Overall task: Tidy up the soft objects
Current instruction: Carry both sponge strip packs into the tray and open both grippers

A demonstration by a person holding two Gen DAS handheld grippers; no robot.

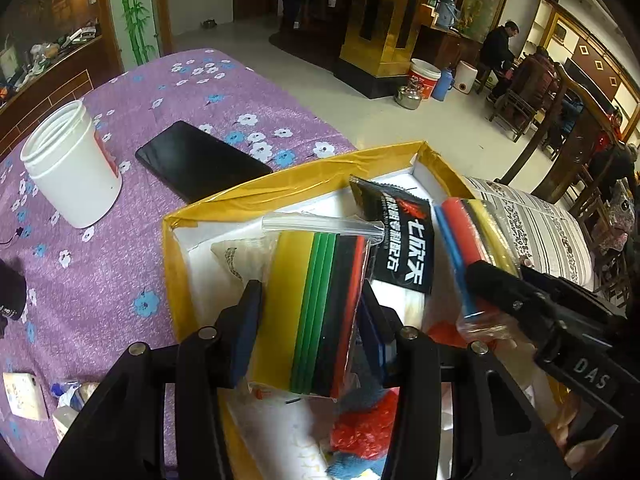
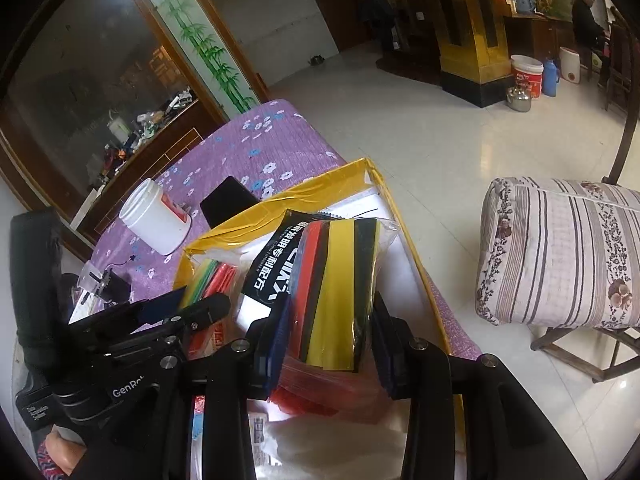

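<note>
**Both grippers clamped on bags of foam sheets over the box**

Right then I had each gripper closed on its own bag. My left gripper [image 1: 308, 320] pinched a clear zip bag of foam sheets [image 1: 316, 312] between its blue pads, held upright over the yellow-taped box [image 1: 288, 188]. The sheets stood on edge inside the plastic: a thick yellow slab, thin green ones, then black and a red strip, with the zip seal folded over at the top. The bag looked soft and crinkled, loose around the stack.

My right gripper [image 2: 324, 340] squeezed a second bag of sheets [image 2: 336, 292], also above the box, toward its right wall. Through its plastic I saw red, black, yellow and black bands, and a blue edge in the left camera's picture. The lower part of that bag bulged out reddish under the fingers.

Between the two bags a black packet with white lettering [image 1: 400, 236] leaned inside the box. Red plastic and white wrapping lay on the box floor below.

The box sat on a purple flowered cloth [image 1: 120, 264]. Beside it lay a black phone [image 1: 200, 160], and a white tub [image 1: 72, 164] stood just past that. A striped cushion [image 2: 560, 252] rested on a chair, well apart to the right.
</note>
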